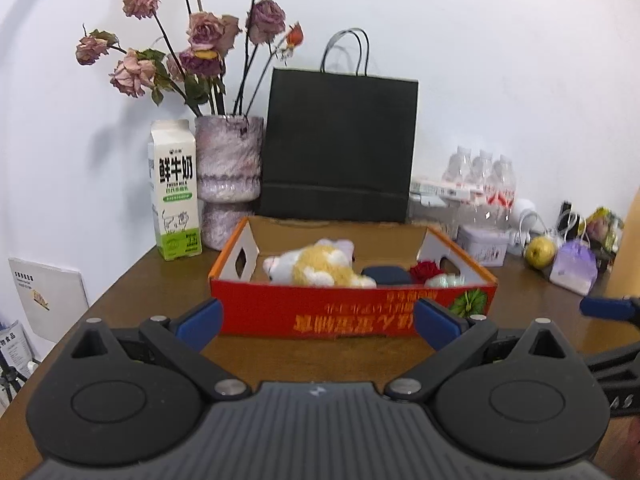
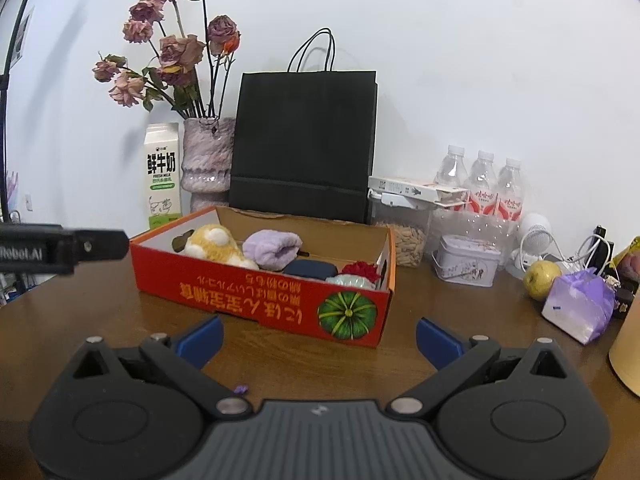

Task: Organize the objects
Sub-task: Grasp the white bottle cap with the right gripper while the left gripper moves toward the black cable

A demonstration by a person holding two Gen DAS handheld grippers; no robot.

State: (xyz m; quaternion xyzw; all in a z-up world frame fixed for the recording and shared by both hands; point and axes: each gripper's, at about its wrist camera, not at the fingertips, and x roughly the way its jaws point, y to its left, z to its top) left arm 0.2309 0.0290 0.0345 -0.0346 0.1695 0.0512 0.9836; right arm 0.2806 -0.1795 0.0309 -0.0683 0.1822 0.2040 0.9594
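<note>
Left wrist view: low over the bench, looking forward between its own spread jaws, squarely at the long printed side of the red box, which lies near. Right wrist view: similar height, set further right, meeting the red box obliquely at its pumpkin-printed corner. Both face the white wall. Shared field: the box, black paper bag, milk carton, vase of dried roses, water bottles and apple. Each view catches the other gripper at its edge.
</note>
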